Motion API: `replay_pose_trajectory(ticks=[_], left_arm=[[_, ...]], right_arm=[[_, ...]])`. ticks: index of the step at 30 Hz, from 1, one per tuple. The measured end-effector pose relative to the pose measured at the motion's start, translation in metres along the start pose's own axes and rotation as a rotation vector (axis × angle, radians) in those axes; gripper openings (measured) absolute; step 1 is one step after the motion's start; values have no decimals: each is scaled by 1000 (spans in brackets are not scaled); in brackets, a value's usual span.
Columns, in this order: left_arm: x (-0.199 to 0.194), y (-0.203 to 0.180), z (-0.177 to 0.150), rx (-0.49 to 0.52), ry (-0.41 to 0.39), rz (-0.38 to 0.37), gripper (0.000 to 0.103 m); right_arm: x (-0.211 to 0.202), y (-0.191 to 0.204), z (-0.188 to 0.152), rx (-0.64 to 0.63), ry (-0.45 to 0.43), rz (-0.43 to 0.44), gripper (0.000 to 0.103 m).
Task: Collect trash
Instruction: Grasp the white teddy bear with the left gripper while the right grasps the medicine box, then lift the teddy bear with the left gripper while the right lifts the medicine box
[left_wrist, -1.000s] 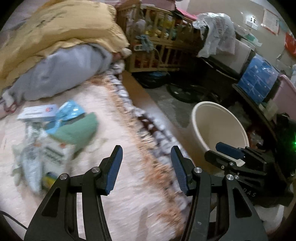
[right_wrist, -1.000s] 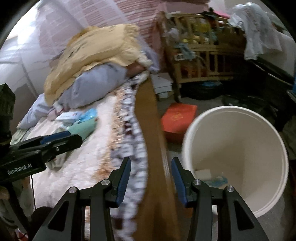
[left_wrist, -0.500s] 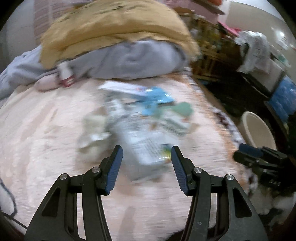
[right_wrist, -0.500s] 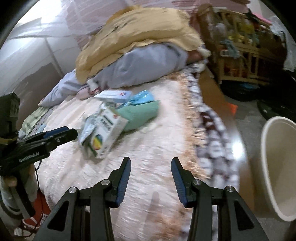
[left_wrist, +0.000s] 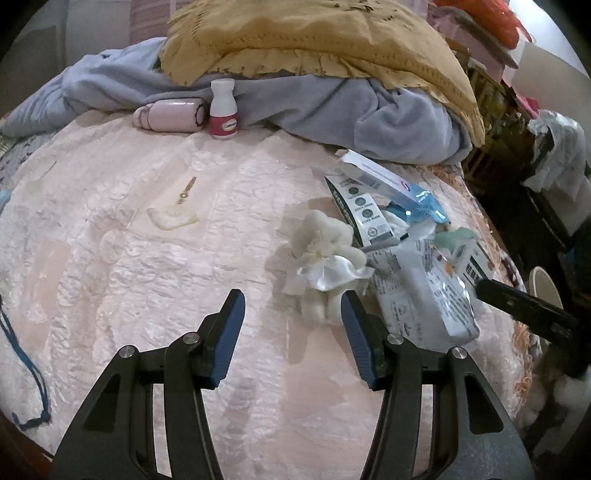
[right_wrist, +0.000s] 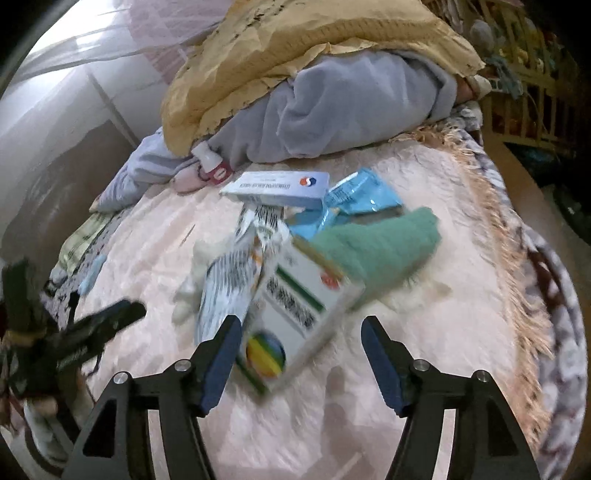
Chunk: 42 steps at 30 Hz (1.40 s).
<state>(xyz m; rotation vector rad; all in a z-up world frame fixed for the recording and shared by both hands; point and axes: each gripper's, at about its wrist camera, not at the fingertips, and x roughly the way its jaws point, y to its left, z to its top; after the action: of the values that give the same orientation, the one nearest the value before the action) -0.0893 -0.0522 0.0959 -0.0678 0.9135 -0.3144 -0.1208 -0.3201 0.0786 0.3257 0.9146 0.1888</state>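
A heap of trash lies on the pink bedspread (left_wrist: 155, 266): crumpled white tissue (left_wrist: 325, 251), a silver printed pouch (left_wrist: 421, 295), a white and green carton (right_wrist: 299, 306), a long white box (right_wrist: 280, 186), a blue wrapper (right_wrist: 362, 195) and a green cloth (right_wrist: 384, 247). My left gripper (left_wrist: 291, 325) is open and empty, just short of the tissue. My right gripper (right_wrist: 301, 350) is open and empty, its jaws either side of the carton's near end, apart from it. The right gripper also shows at the right edge of the left wrist view (left_wrist: 524, 306).
A small white and red bottle (left_wrist: 222, 110) and a pink case (left_wrist: 170, 115) sit by the grey blanket (left_wrist: 332, 107) and yellow quilt (left_wrist: 314, 40) at the back. A cream bucket (left_wrist: 545, 288) stands on the floor beyond the bed's right edge. A wooden crib (right_wrist: 524, 74) stands far right.
Both grippers swung left from the bucket and bed edge to the trash heap and moved closer to it. Both stayed open and empty.
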Motion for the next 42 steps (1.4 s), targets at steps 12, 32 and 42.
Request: replay_pose_trajectory(ticks=[12,32,42], left_arm=[[68,-11,32,-2,66,-73,53],[85,1,40,-19,145,-139,33],[100,-16,43,-4,149,-137,40]], right_arm=[[28,2,10,-44,21,-30,61],[15,-4,1,-72,77,-94,61],[31,5,4,24,71,-61,73]])
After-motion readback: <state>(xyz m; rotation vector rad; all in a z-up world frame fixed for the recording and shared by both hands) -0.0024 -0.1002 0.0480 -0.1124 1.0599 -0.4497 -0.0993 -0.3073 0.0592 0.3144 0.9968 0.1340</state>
